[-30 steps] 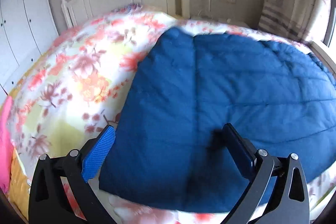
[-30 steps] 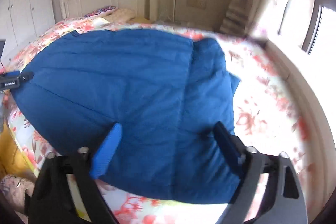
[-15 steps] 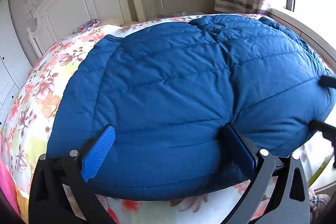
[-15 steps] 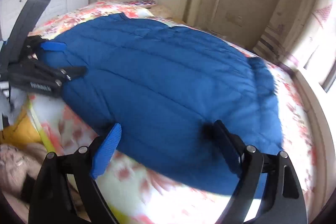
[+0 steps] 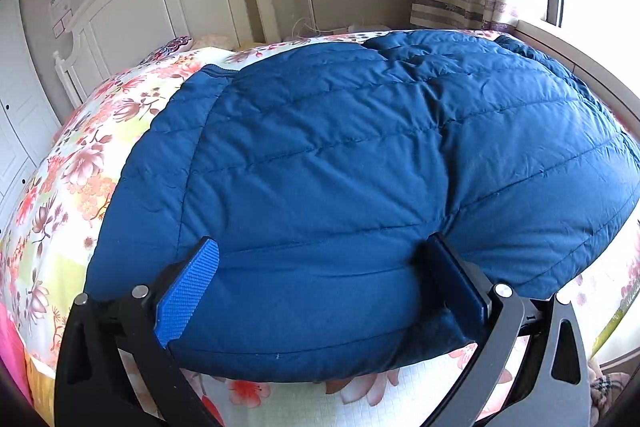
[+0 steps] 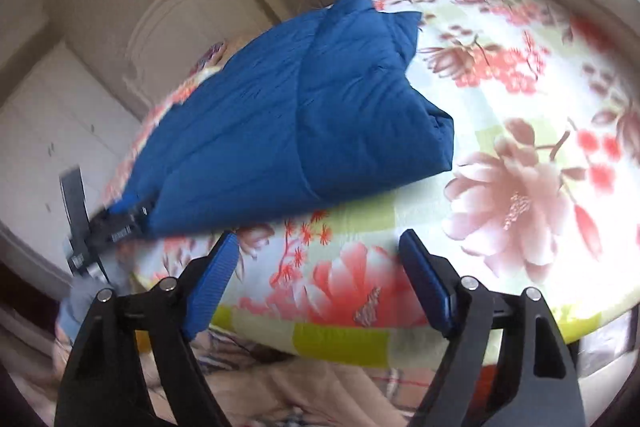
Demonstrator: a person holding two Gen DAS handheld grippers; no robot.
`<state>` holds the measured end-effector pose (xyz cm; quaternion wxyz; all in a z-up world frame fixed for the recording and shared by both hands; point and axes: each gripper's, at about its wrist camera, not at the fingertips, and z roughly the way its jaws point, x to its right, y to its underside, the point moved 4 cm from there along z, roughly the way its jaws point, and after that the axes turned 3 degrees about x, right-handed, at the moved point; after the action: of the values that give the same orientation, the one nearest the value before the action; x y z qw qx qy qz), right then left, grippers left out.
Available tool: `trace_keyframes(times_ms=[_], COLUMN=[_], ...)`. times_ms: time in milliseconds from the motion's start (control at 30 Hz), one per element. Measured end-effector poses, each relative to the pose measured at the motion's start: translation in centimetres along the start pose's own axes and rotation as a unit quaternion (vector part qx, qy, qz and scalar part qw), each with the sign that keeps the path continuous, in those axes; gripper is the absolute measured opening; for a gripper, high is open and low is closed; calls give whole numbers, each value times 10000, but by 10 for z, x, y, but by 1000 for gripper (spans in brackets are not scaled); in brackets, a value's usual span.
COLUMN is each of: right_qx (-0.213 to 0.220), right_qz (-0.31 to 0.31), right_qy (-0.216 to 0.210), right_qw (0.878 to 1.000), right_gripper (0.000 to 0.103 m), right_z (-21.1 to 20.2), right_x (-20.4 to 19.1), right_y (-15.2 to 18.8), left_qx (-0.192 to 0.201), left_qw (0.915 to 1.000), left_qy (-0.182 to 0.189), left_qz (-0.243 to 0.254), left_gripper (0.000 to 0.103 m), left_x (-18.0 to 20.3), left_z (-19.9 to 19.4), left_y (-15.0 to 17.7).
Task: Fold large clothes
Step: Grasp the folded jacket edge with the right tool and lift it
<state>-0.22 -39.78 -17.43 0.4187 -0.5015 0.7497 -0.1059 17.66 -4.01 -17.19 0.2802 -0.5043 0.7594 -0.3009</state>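
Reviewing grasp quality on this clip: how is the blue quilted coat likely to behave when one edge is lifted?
The blue quilted coat looks puffy and soft, so it would probably droop and compress rather than hold shape. Its smooth shell may slip between pads. Probably light for its bulk, given the loft.

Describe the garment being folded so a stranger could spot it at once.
Find the bed with the white headboard and floral bedspread. On it lies the blue puffer jacket, the only plain, quilted, dark blue thing against the pink flower print.
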Motion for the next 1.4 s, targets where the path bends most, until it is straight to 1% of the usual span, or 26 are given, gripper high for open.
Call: trace_keyframes(times_ms=[133, 167, 200, 267, 367, 400, 433, 467, 500, 567, 600, 667, 733, 767, 833, 900, 967, 1033, 1100, 1133, 1200, 1233, 1267, 1300, 1333, 1400], right_qx=[58, 66, 140, 287, 744, 850, 1001, 1100, 1218, 1303, 1342, 1453, 1520, 1529, 1601, 1707, 1797, 1876, 1874, 1867, 1867, 1865, 1862, 1853, 1857, 1929], right_qz=[307, 342, 357, 579, 1132, 1195, 1250, 1316, 1570, 1780, 1773, 1672, 1699, 1681, 1565, 1448, 1333, 1115, 865, 777, 605, 548, 491, 447, 419, 245], right_qy=[-336, -336, -299, -188, 8, 56, 35, 2, -114, -556, -700, -885, -1121, -1151, -1129, -1067, -992, -894, -773, -726, -612, -577, -536, -517, -511, -457], right_qw=[9989, 9988, 9988, 9977, 9908, 9892, 9871, 9852, 9800, 9738, 9724, 9711, 9672, 9670, 9681, 9688, 9696, 9718, 9754, 9766, 9786, 9792, 9798, 9803, 9804, 9799], right_gripper=[83, 88, 95, 100, 101, 100, 97, 68, 51, 39, 34, 28, 25, 23, 22, 22, 21, 21, 21, 21, 21, 21, 21, 21, 21, 21], right_z=[21, 29, 32, 48, 65, 68, 72, 72, 72, 70, 66, 55, 38, 31, 14, -3, -17, -29, -42, -46, -51, -54, -55, -56, -56, -58], right_x=[-12, -19, -22, -30, -34, -36, -37, -34, -25, -14, -13, -13, -9, -7, -3, 0, 1, -4, -6, -7, -10, -9, -9, -10, -11, -17], right_y=[-7, -10, -13, -24, -40, -43, -47, -47, -47, -48, -48, -46, -41, -41, -33, -29, -27, -27, -25, -22, -18, -15, -15, -15, -17, -20], left_qx=[19, 20, 27, 35, 58, 56, 50, 47, 43, 5, -38, -185, -243, -176, 1, 39, -64, -354, -634, -780, -993, -1188, -1318, -1337, -1259, -987], left_qw=[10000, 10000, 10000, 10000, 10000, 10000, 10000, 10000, 10000, 9999, 9999, 9997, 9990, 9989, 9996, 9996, 9995, 9989, 9975, 9967, 9948, 9927, 9910, 9906, 9917, 9950], left_qy=[5, 4, 9, 14, 24, 27, 30, 38, 57, 91, 93, 136, 340, 388, 263, 232, 284, 224, 219, 69, -136, -175, -235, -283, -272, -116], left_qz=[-21, -23, -33, -46, -34, -29, -18, -14, -25, -48, -46, -73, -172, -209, -143, -128, -156, -195, -228, -203, -149, -113, -34, 15, -28, -66], left_gripper=[99, 99, 99, 99, 99, 99, 99, 99, 99, 99, 99, 98, 98, 98, 98, 98, 98, 98, 98, 98, 98, 98, 99, 99, 99, 98], left_x=[0, 0, 0, 1, 3, 4, 5, 5, 5, 5, 5, 6, 5, 5, 6, 10, 17, 29, 40, 48, 56, 63, 67, 70, 68, 63], left_z=[1, 0, 0, 0, 0, -1, 0, 0, 0, -1, -1, -6, -13, -19, -27, -25, -10, 21, 50, 72, 101, 121, 131, 138, 135, 113], left_y=[0, 0, 0, 0, 0, 0, -1, -1, -2, -3, -3, -8, -16, -25, -48, -71, -97, -125, -143, -152, -158, -156, -151, -147, -147, -145])
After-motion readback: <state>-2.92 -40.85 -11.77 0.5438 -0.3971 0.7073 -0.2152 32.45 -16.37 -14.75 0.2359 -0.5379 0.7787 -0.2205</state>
